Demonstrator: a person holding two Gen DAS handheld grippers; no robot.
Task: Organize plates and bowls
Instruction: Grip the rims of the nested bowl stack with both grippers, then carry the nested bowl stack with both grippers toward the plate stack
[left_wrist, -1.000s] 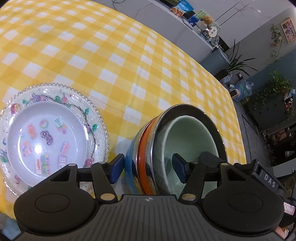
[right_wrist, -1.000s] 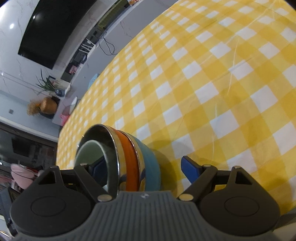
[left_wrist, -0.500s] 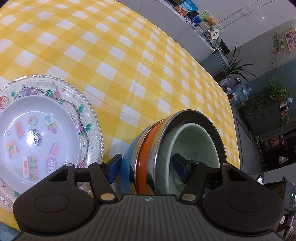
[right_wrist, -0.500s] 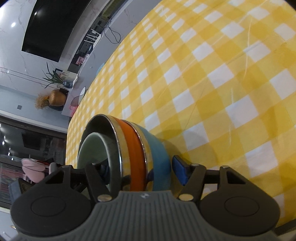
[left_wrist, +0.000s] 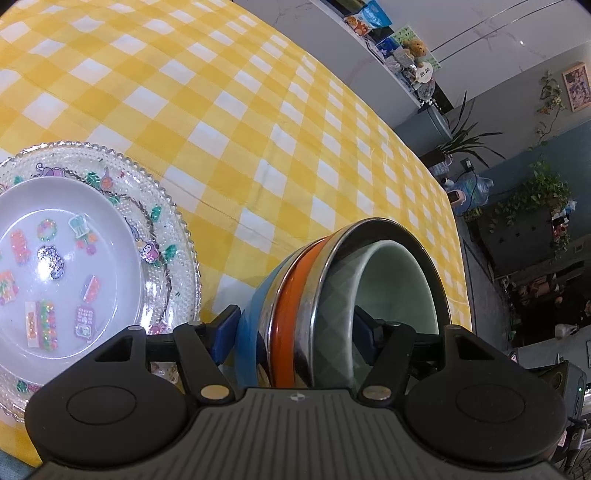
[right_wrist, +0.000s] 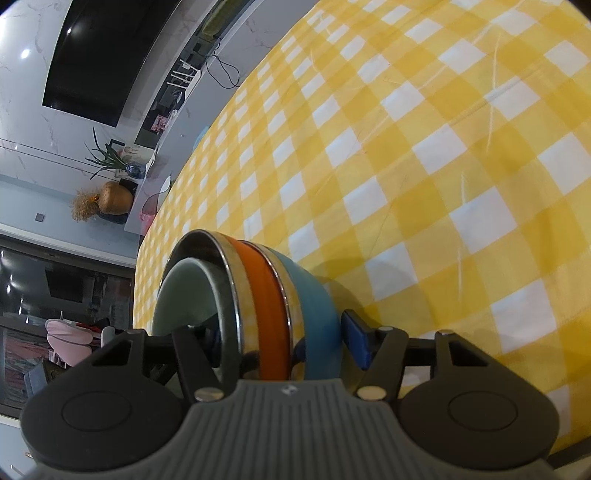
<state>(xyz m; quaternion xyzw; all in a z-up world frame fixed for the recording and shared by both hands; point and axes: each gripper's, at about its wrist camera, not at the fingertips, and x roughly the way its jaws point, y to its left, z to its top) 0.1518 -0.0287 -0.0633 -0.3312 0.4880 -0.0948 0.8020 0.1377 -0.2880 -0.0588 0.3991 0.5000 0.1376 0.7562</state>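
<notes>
Our left gripper (left_wrist: 295, 328) was clamped across the wall of the nested bowl stack (left_wrist: 332, 295), one blue pad on the blue outer side and the other inside the pale green bowl (left_wrist: 399, 280). Our right gripper (right_wrist: 284, 339) gripped the same stack (right_wrist: 258, 295) from the opposite side, one pad against the blue bowl (right_wrist: 317, 302) and the other tucked inside behind the steel rim. Both sets of jaws were closed on the stack, so we carried it between two hands.

The stack ran, from outside in, blue, orange (left_wrist: 291, 288), a steel bowl (left_wrist: 369, 229), then pale green. It sat near the table edge on the yellow checked cloth (left_wrist: 229, 122); we could not tell whether its base touched the cloth. Just beside it, to the left, lay the beaded glass plate (left_wrist: 177, 236) with a white patterned plate (left_wrist: 66, 266) resting inside it.

We judged the risks to lie in the shared grip. If our two hands moved unevenly, the stack would tilt and the loose inner bowls could slide or spill out. The pads pinched several walls at once, so the smooth steel might slip between its neighbours. Swinging left could also knock the blue bowl against the glass plate's rim.
</notes>
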